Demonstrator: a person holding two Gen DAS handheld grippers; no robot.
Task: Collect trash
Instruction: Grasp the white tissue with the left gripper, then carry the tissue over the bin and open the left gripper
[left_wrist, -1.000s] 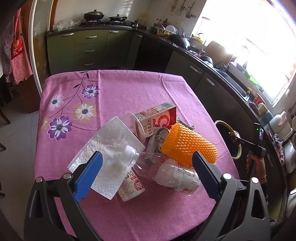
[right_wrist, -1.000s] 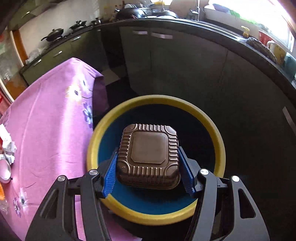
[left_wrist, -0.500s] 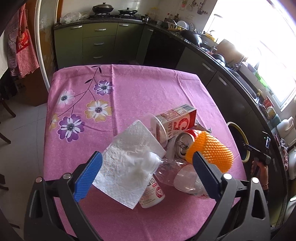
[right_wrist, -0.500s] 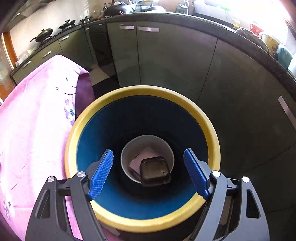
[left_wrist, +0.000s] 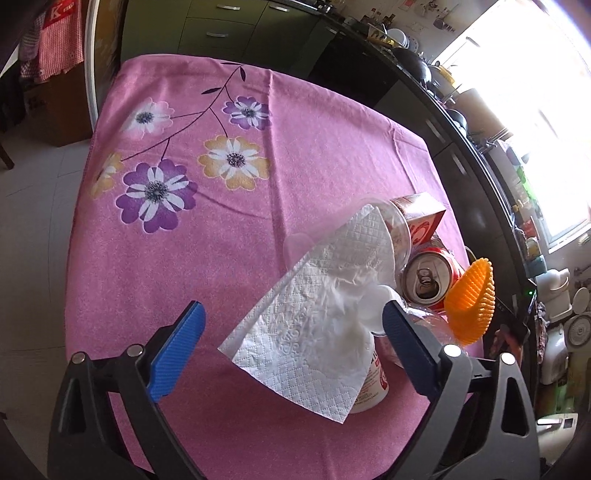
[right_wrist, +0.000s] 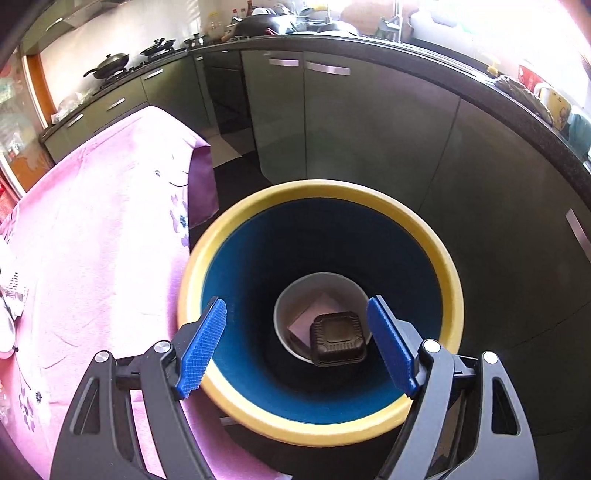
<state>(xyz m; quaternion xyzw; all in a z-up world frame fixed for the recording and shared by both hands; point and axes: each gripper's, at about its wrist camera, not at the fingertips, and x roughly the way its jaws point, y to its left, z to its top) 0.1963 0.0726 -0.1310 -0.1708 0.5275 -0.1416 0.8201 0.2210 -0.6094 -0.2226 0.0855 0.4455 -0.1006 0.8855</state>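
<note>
Trash clutters pink floral tablecloth (left_wrist: 295, 155) beside green kitchen cabinets (right_wrist: 332, 122).

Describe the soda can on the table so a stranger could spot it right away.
On the pink floral tablecloth, find the trash pile at the right edge. The red aluminium soda can lies between the white paper towel and the orange mesh cup, the only metal piece, its silver pull-tab top showing.

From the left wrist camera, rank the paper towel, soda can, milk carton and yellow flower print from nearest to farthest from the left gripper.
Measured from the open left gripper:
1. Paper towel, lying between the fingers, draped over other trash.
2. Soda can, just beyond the right finger, open top facing the camera.
3. Milk carton, farther back on the right.
4. Yellow flower print, far across the tablecloth, left of centre.
</note>
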